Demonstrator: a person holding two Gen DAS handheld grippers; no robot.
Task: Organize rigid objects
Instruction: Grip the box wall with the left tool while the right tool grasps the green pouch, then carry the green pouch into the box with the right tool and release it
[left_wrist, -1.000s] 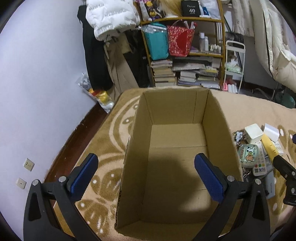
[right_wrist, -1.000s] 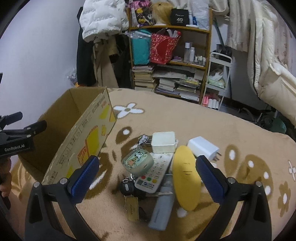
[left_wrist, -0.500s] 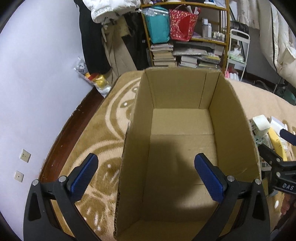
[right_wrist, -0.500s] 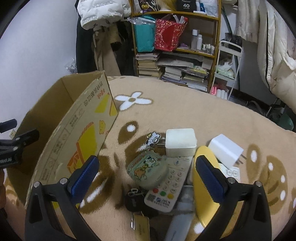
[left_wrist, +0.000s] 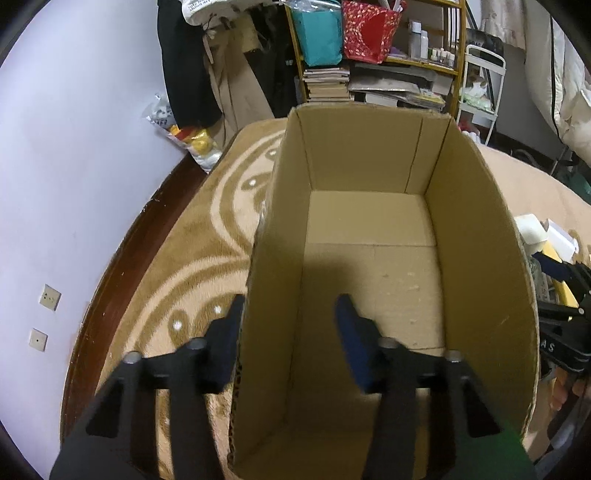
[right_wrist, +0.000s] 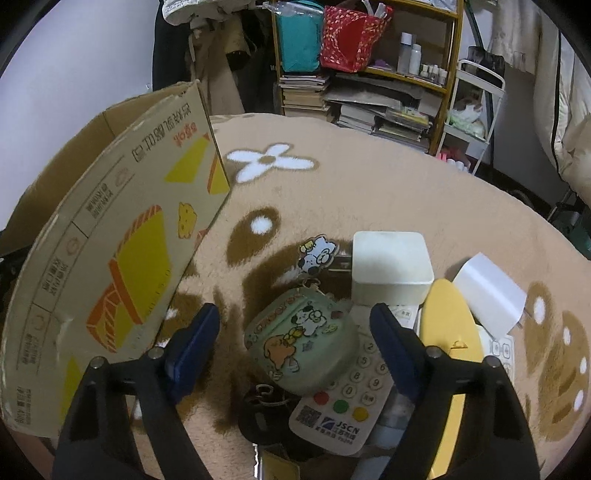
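Straddling the near left wall of the open brown cardboard box (left_wrist: 373, 236), the left gripper (left_wrist: 288, 343) has its blue-padded jaws parted, one pad outside the wall and one inside; whether either pad touches the cardboard cannot be told. Beyond the inner pad the box floor lies bare. Past the outer pad spreads the tan patterned carpet (left_wrist: 207, 258), and farther off a wooden shelf unit (left_wrist: 373, 48) with stacked books and a teal and a red bag.

The right gripper (right_wrist: 295, 343) is likewise spread wide and grips nothing. Between its jaws sits a pale green rounded case with cartoon dog print (right_wrist: 301, 347), not visibly touched by either pad. Under the right jaw lies a white keypad remote with red, green and yellow buttons (right_wrist: 347, 398); just outside that jaw, a yellow oval flat object (right_wrist: 448, 332). Ahead of the case: a cartoon dog charm (right_wrist: 318, 255), then a white rounded square box (right_wrist: 389, 262). Beyond the right jaw rests a white charger block (right_wrist: 489, 288). Left of the left jaw stands the printed outer face of the cardboard box.
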